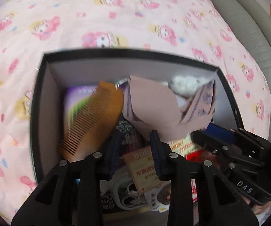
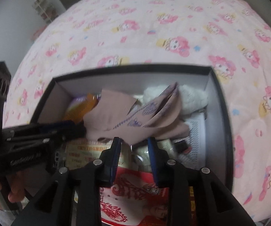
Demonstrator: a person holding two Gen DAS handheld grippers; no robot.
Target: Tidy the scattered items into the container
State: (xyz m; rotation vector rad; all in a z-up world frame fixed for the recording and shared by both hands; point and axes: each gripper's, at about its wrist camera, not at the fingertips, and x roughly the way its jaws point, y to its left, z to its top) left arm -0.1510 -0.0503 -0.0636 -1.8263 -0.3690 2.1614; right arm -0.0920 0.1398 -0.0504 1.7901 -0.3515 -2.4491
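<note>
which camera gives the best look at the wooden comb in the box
The left wrist view. There the comb lies almost fully exposed inside the box, teeth visible. In the right wrist view only a part shows, hidden behind the pink cloth and the left gripper.

"DAS" in white on the right gripper (image 1: pixel 201 137) arm, other packet and gripper lettering too blurred to read

The bed (image 1: pixel 116 18) carries everything here, spread with a pale pink sheet (image 2: pixel 135 28) printed all over with pink and yellow cartoon figures. Directly on the sheet sits one black open box (image 1: pixel 39 98) with grey inner walls, toward 6 o'clock in both wrist views. At 2 o'clock in the left view runs the bed's padded grey edge (image 1: pixel 248 28).
</note>
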